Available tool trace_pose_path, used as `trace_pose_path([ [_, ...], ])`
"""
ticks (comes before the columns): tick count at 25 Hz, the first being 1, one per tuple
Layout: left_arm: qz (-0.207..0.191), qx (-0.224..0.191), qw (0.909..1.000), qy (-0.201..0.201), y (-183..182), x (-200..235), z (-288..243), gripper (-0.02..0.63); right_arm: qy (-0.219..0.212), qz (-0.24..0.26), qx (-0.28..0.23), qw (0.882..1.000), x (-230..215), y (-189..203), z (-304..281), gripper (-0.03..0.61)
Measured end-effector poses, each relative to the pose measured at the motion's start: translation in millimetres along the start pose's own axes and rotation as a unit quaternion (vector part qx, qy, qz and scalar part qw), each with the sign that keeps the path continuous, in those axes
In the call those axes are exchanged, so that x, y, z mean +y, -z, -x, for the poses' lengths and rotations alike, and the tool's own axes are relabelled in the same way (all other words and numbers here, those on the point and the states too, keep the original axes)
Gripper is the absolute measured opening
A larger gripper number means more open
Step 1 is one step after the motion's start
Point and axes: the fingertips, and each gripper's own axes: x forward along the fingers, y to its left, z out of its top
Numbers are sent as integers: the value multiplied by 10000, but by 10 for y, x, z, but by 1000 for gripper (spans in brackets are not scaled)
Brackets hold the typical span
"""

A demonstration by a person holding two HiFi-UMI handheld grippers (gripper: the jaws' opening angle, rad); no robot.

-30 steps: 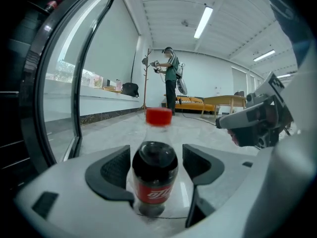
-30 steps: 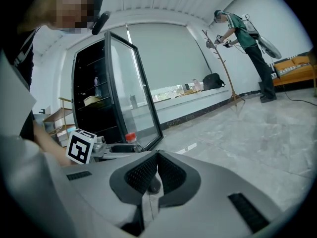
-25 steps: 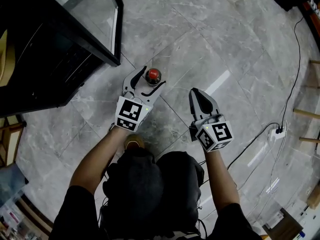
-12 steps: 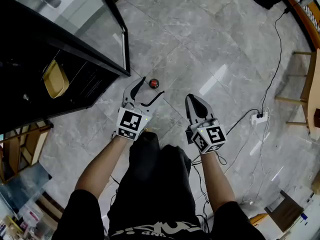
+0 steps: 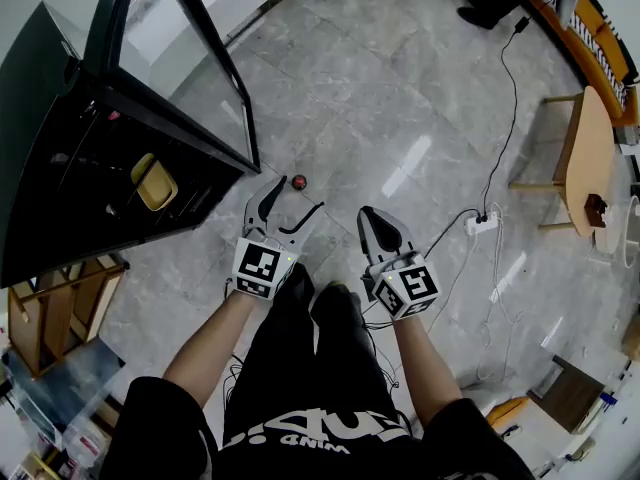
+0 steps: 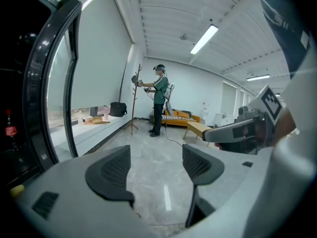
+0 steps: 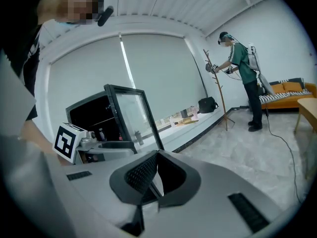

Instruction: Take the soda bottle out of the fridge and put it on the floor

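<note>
Left hand-held gripper [image 5: 296, 200] is wide open, nothing in it, and it's pulled back from the soda bottle [image 5: 298, 181], which sat right between its jaws a second ago. Right hand-held gripper [image 5: 367, 215] stays clamped shut, empty. The bottle sits alone on the floor [image 5: 380, 98], by the corner of the open fridge [image 5: 90, 168] door.

Office-style lounge or lab: grey marble-tile floor [image 5: 380, 88], strip ceiling light [image 6: 204, 38], orange sofa [image 6: 182, 116] far ahead of left gripper [image 6: 156, 160].
</note>
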Motion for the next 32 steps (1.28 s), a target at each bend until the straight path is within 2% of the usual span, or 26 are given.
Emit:
trace_pose_path([
  [4,177,-22,9998,105,-419,-110,221,303,54,3,-44,10000,144,-414,230,23],
  [8,161,-63,9998,-17,-745,-139,353,186,31,85,-67,9999,172,-714,319,23],
  [12,86,33,9993,-350,-922,-119,403,18,14,-7,-105,9999,152,-910,365,23],
  [13,163,18,9991,-402,-968,-106,417,8,-30,19,-98,9999,164,-949,363,23],
  [22,532,-148,9967,-588,-1361,-95,736,8,-108,203,-135,9996,183,-1339,535,23],
  [27,493,-366,9960,-650,-1571,-207,1019,8,-180,243,-276,9992,207,-1543,780,23],
  [32,580,-551,9946,-653,-1693,-308,1281,8,-79,412,-409,9983,199,-1696,1002,23],
])
